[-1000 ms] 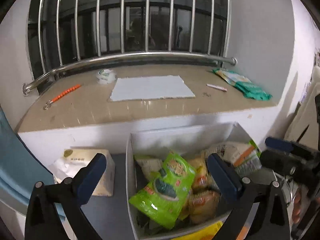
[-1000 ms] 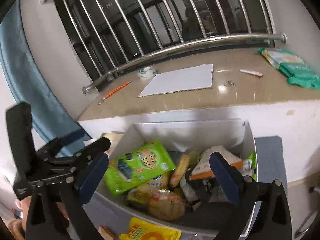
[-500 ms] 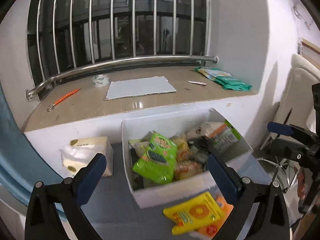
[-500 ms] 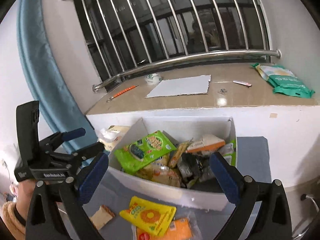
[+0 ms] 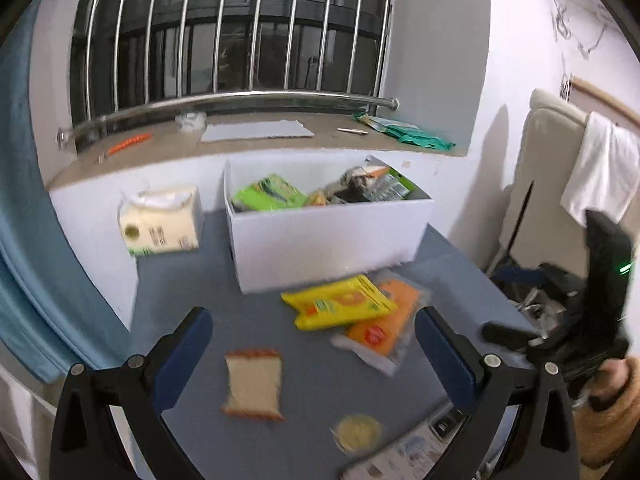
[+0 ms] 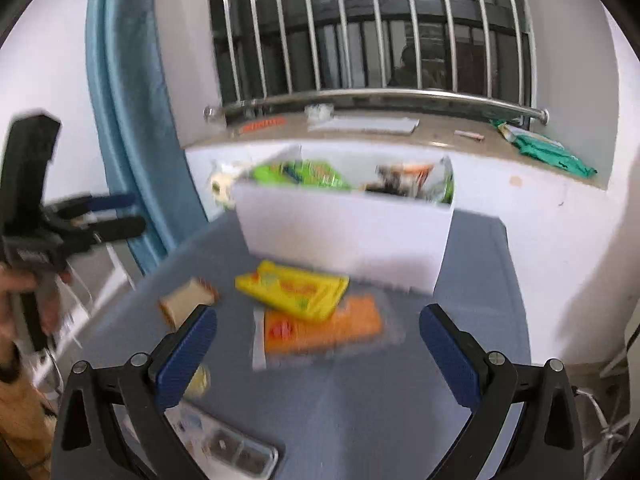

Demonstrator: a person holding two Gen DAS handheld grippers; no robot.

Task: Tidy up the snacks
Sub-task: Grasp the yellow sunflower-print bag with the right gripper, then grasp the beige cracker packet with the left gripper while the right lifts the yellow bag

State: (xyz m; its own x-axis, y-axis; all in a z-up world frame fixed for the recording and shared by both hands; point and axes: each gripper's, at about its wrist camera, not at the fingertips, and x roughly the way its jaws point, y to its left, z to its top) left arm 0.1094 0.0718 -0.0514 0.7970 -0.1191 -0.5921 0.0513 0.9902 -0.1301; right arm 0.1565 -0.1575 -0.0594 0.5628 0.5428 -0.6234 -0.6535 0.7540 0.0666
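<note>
Both tools are spread wide with nothing in them, left tool (image 5: 312, 336) and right tool (image 6: 318, 332), hovering over the grey bench (image 5: 320, 392). White box (image 5: 328, 236) at the back holds snacks. In front of it a yellow pack (image 5: 340, 306) lies on an orange pack (image 5: 384, 328), bread (image 5: 253, 384) off to the left. Only the left view shows the tissue pack (image 5: 160, 220) properly and a small round snack (image 5: 358, 434); right view catches the curtain (image 6: 128, 140).

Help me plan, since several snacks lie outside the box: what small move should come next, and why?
Probably lower the open right gripper toward the yellow packet: it lies on top of the orange pack, just before the box.
</note>
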